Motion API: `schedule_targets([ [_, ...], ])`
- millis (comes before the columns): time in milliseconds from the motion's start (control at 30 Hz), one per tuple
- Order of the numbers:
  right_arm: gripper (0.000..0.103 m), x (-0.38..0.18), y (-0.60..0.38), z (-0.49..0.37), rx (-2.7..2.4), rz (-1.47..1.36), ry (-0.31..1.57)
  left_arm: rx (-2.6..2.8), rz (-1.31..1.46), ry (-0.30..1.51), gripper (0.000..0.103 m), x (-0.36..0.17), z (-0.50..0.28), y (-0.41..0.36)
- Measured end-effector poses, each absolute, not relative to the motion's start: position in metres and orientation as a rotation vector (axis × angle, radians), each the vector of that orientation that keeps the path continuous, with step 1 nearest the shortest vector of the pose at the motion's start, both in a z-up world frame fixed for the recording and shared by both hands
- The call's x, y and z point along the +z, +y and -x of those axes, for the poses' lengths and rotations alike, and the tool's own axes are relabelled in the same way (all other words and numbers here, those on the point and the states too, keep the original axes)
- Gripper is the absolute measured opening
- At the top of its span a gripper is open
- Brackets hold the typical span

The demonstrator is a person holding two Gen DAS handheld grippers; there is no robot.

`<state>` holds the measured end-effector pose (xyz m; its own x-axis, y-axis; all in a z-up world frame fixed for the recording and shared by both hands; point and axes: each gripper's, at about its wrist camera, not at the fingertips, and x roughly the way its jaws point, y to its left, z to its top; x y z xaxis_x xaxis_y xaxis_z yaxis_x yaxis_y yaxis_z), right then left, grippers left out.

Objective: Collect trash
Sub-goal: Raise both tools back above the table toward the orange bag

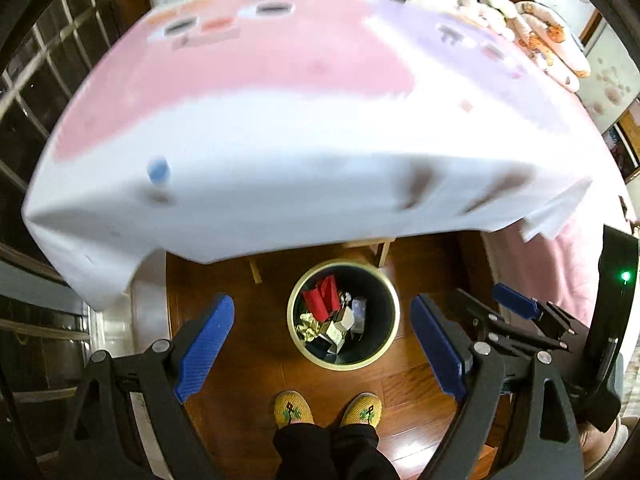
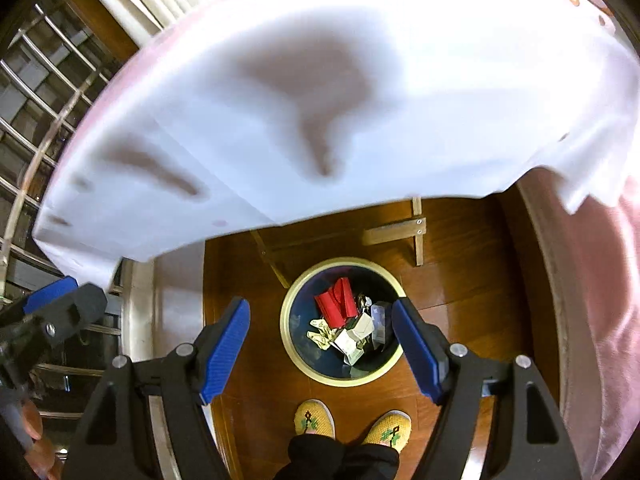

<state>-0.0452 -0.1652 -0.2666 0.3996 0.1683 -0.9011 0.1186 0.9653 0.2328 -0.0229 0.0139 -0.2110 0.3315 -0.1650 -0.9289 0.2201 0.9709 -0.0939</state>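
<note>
Both the left hand-held gripper (image 1: pixel 322 344) and right hand-held gripper (image 2: pixel 322 350) hang spread and empty above the bin (image 2: pixel 290 326) of trash (image 2: pixel 348 326) on the floor, so a drop seems done; next likely means finding more on the tabletop (image 1: pixel 280 152).

Straight down between the wide-spread, empty jaws of both grippers the way to the trash bin (image 1: pixel 343 316) is unobstructed; its mouth is open, with red packaging (image 1: pixel 321 298) and crumpled paper (image 2: pixel 320 336) filling the bottom. Bare wood floor (image 1: pixel 240 360) rings the bin, bounded near side by the person's yellow slippers (image 1: pixel 294 409). Far side: the cloth-covered table (image 1: pixel 280 180) edge overhangs, wooden table legs (image 2: pixel 416 236) just beyond the rim; pink bedding (image 2: pixel 612 300) closes the right.
</note>
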Motion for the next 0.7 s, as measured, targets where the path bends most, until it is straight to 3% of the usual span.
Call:
schedule_targets([
  [700,0.074,-0.057,-0.143,0.058,0.006,-0.185,0.928,-0.444,-0.166,1.023,0.089,-0.024,0.018,-0.005],
])
